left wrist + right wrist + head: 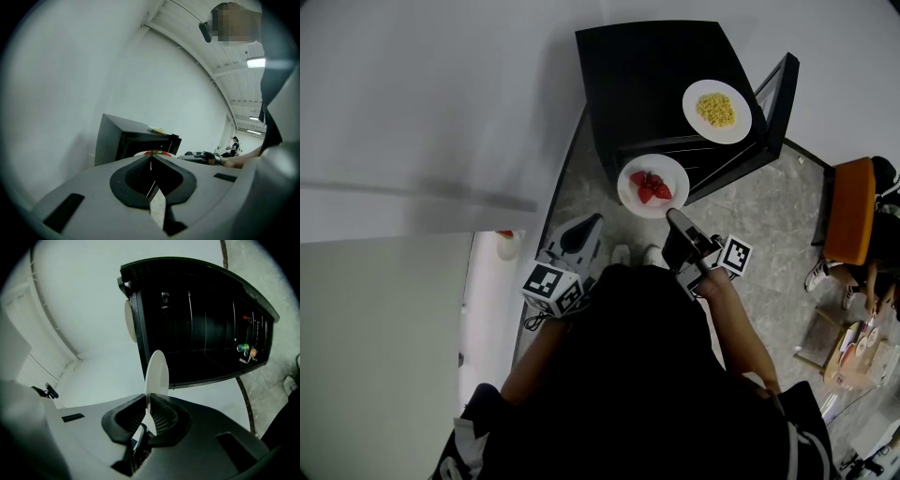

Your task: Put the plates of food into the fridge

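A white plate of red food [652,186] hangs in front of the black fridge [656,75], and my right gripper [674,217] is shut on its near rim. In the right gripper view that plate [157,373] shows edge-on, rising from between the pads of my right gripper [149,404], with the fridge's dark open inside [201,329] behind it. A second white plate with yellow food [717,111] sits on top of the fridge. My left gripper [589,225] is held to the left of the plate, and its jaws [151,158] are shut with nothing between them.
The fridge door [773,103] stands open to the right, and small colourful items [247,350] sit on a shelf inside. A white wall [422,112] runs along the left. A person sits on an orange chair [848,211] at the right, with boxes [853,347] on the floor nearby.
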Tool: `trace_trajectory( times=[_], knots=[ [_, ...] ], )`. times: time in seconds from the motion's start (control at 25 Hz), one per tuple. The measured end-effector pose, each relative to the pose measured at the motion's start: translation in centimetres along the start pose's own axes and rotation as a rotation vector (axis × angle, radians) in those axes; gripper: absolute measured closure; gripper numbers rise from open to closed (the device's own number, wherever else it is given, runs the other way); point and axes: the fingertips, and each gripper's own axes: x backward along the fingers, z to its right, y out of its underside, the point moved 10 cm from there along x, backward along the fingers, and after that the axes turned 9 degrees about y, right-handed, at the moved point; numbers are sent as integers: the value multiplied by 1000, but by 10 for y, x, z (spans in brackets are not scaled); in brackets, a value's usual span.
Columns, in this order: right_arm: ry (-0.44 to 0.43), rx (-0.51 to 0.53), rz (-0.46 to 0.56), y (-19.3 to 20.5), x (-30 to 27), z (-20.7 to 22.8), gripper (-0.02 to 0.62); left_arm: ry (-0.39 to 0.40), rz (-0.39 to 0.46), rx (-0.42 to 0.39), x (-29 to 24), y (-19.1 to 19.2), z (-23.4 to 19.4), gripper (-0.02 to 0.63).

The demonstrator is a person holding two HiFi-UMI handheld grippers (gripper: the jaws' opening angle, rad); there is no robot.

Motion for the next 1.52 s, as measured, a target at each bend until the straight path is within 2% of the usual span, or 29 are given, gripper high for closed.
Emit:
trace_trajectory(
  times=[0.16, 0.52, 1.52],
  knots=[
    [-8, 9, -5, -4, -9, 11, 554, -10, -9, -2, 4, -1, -1, 583],
    [46, 10, -27, -14, -18, 41, 554, -32, -16, 5, 8, 0, -3, 583],
    [115, -8, -25, -47, -49, 72, 554, -119, -19, 30, 18, 1, -6, 583]
  ],
)
